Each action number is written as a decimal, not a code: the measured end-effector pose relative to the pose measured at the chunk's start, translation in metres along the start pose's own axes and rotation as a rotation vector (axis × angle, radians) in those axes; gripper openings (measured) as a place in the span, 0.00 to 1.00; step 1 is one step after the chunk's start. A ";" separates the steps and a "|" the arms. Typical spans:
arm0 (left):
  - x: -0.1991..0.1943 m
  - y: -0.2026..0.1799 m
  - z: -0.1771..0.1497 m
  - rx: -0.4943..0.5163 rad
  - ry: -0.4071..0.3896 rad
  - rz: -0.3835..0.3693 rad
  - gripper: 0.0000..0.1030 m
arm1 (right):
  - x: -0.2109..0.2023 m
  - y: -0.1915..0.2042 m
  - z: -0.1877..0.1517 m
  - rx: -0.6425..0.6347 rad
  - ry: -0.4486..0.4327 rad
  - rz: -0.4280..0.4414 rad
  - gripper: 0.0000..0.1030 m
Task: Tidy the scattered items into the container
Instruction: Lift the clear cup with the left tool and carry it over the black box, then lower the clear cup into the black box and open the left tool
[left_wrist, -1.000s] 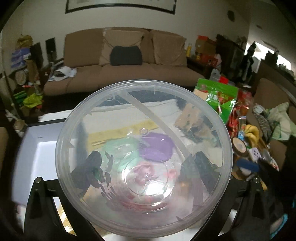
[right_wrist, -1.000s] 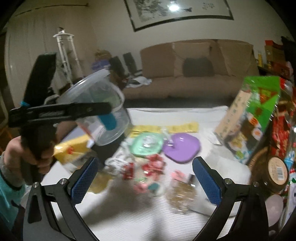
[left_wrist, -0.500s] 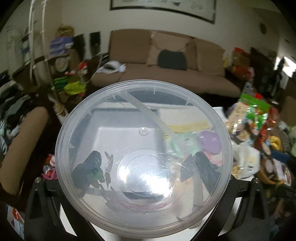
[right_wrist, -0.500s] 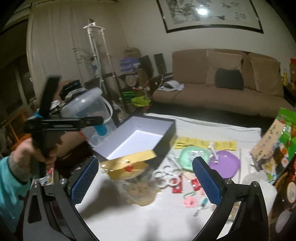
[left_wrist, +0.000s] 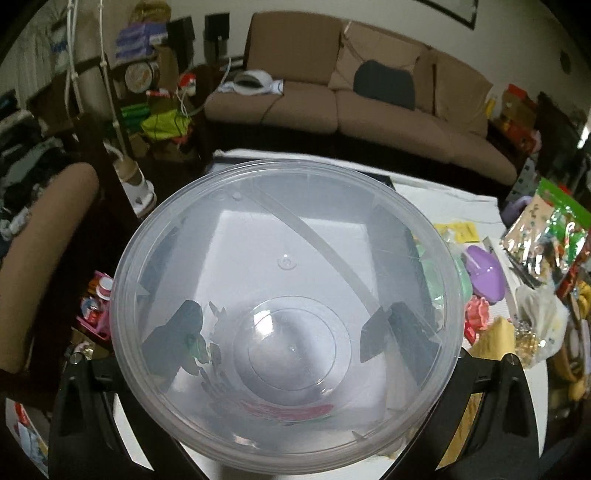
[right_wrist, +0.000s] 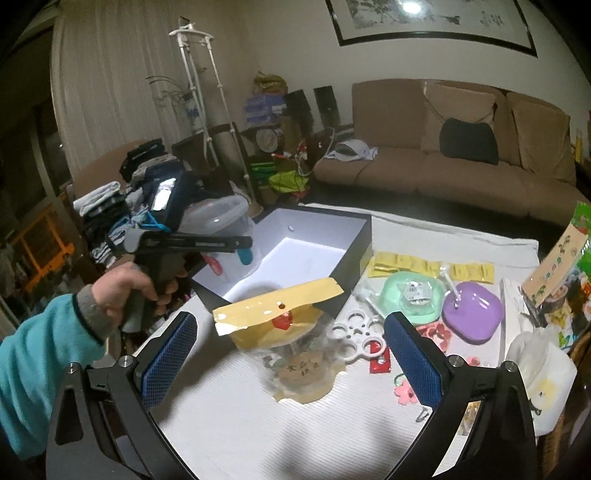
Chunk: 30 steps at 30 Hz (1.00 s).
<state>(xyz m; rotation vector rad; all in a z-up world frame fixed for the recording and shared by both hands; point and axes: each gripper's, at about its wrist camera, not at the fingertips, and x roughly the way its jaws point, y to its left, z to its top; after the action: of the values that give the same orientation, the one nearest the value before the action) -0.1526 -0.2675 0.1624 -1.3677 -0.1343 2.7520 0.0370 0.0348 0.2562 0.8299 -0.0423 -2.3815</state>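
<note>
The left gripper holds a clear tub between its fingers above the open box at the counter's left end. The right gripper's fingers stand wide, empty, over a yellow-topped bag.

The left wrist camera looked forward along its tool, right up against the clear round plastic tub that filled most of its view, toward the brown sofa. The right wrist camera sat farther back and higher, facing across the white-covered worktop at that sofa. Both took in the open black box with a white inside and the purple rounded dish.
</note>
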 end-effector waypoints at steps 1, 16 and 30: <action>0.008 -0.003 0.003 -0.001 0.012 -0.005 0.98 | 0.001 -0.002 0.000 0.004 0.003 -0.002 1.00; 0.153 -0.055 0.099 -0.013 0.163 -0.076 0.98 | 0.024 -0.051 -0.008 0.037 0.027 -0.063 1.00; 0.220 -0.054 0.099 -0.122 0.300 -0.143 1.00 | 0.054 -0.085 -0.028 0.076 0.076 -0.075 1.00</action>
<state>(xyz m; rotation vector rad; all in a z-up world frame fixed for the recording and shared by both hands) -0.3634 -0.1971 0.0535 -1.7087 -0.3723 2.4265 -0.0263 0.0785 0.1845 0.9733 -0.0725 -2.4288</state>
